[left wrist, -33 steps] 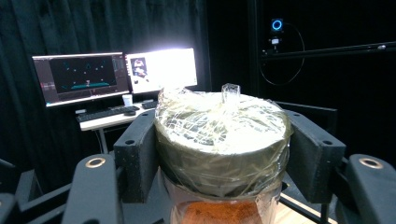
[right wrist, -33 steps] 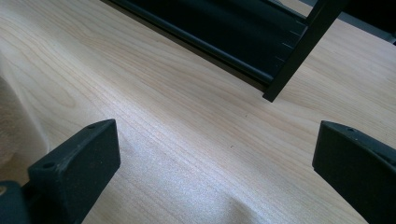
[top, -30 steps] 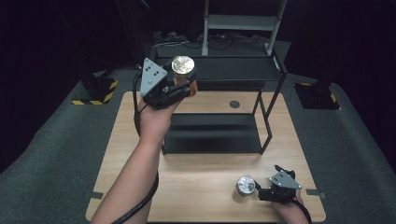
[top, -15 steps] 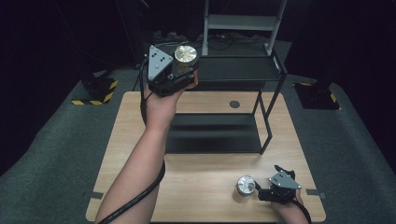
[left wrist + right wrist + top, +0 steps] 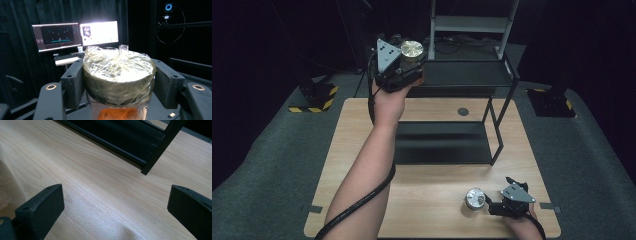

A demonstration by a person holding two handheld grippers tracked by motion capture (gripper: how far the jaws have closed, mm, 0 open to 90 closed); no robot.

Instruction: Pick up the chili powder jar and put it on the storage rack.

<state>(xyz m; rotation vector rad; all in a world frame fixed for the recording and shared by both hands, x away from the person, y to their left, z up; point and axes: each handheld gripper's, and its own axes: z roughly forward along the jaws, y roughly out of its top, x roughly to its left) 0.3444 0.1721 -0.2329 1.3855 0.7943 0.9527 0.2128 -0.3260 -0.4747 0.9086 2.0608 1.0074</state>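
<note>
Upper left of centre in high view: my left gripper (image 5: 411, 62) held high, jaws pinching jar (image 5: 412, 50) at its lid. Jar upright, long axis vertical, gold lid up; in left gripper view lid wrapped in clear film (image 5: 117, 65), orange contents below. Jar sits over top left of black rack (image 5: 462, 75). Lower right: second jar (image 5: 475, 198) stands on table (image 5: 362, 125), just left of my right gripper (image 5: 494, 205); its jaws spread wide over bare wood.
</note>
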